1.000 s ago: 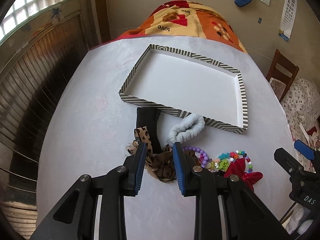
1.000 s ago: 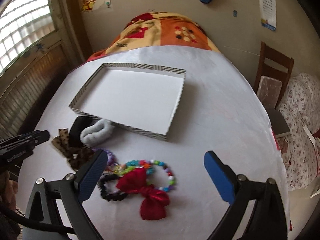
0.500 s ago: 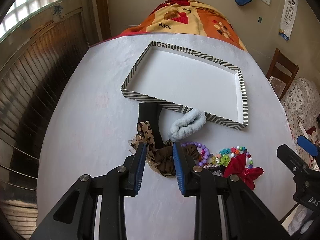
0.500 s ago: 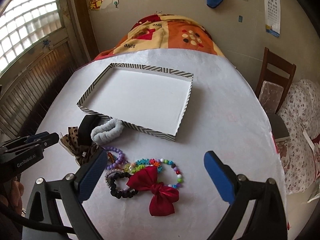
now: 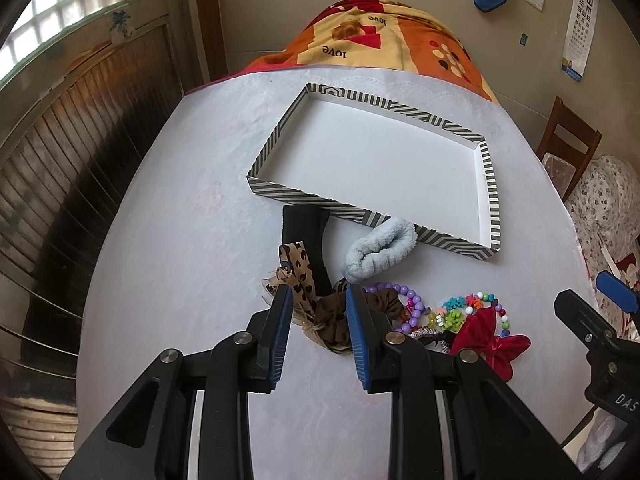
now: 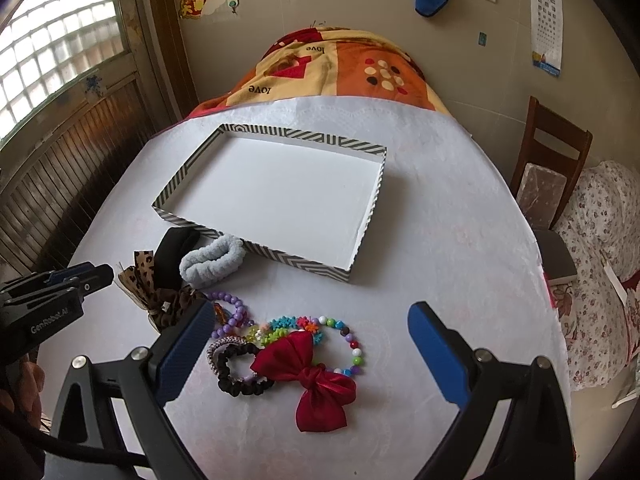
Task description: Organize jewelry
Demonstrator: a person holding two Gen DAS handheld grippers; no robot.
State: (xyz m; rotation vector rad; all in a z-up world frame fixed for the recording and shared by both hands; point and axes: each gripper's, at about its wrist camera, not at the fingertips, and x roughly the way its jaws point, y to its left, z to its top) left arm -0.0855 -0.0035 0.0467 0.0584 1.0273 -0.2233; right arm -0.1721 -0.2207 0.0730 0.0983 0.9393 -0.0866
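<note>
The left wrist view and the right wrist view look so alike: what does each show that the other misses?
Only the left wrist view shows the left hand-held gripper from behind, its jaws partly open around the brown scrunchie, not visibly pinching it.

Only the right wrist view shows the whole black scrunchie, the full loop of the coloured bead bracelet and the right hand-held gripper wide open above them.

Both show the striped tray with nothing in it, the grey scrunchie, the red bow and the purple bead bracelet.
</note>
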